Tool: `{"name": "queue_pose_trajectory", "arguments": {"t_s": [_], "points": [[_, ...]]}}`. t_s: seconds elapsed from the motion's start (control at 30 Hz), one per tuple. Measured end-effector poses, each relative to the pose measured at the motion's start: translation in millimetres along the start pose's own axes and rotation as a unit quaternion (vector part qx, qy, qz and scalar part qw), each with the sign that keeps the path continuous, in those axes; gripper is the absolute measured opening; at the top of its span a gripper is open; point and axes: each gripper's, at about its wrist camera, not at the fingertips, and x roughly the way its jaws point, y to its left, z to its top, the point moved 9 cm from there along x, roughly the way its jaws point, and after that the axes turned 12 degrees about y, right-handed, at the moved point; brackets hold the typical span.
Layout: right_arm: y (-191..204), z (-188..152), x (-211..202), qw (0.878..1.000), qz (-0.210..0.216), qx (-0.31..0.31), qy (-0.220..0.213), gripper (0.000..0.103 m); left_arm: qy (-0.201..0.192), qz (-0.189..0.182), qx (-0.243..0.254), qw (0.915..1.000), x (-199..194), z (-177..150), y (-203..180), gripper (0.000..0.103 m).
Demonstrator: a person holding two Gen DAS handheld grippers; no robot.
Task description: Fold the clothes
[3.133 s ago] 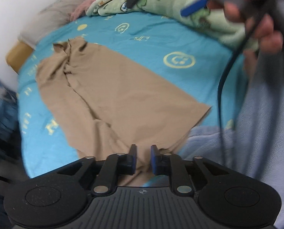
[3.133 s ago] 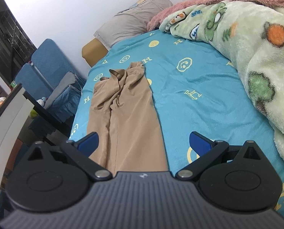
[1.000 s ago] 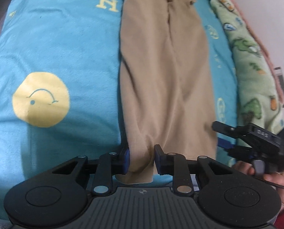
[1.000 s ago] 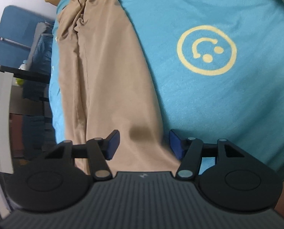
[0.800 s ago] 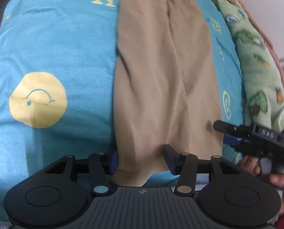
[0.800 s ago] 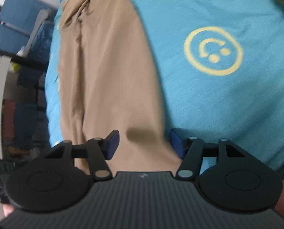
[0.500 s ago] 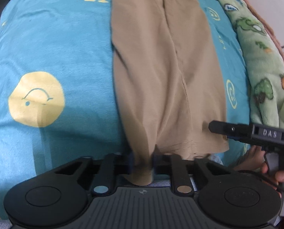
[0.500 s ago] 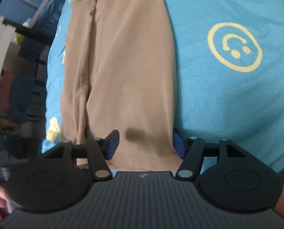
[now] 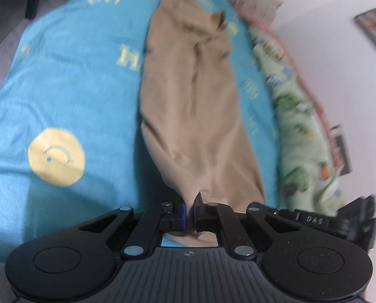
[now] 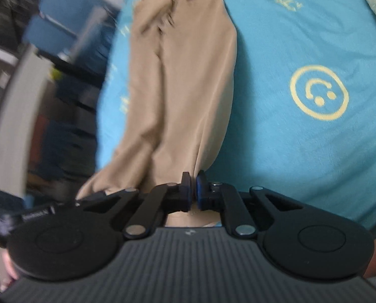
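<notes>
Left wrist view: tan soft-fabric trousers [image 9: 195, 116] on turquoise smiley-print bedsheet [image 9: 61, 96]; hem pinched by left gripper [image 9: 189, 213]. Other corner clamped by right gripper [image 10: 193, 192].

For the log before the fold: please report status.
Left gripper shut on tan garment, near edge. Right gripper shut on same edge. Garment lies lengthwise on blue bedsheet. No obstruction seen.

1. The long tan fabric garment [image 9: 195, 116] lies lengthwise on the turquoise printed bedsheet [image 9: 69, 80].
2. The green patterned fleece blanket [image 9: 299, 136] lies right of it.
3. The blue folding chair [image 10: 69, 22] stands beyond the bed's left edge.
</notes>
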Motion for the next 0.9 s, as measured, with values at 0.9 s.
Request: {"name": "queue_pose_trajectory", "arguments": {"t_s": [0.9], "points": [[7.4, -10.1, -37.7, 0.999, 0.000, 0.030, -0.043, 0.010, -0.054, 0.015, 0.006, 0.9984, -52.6, -90.8, -11.4, 0.001]]}}
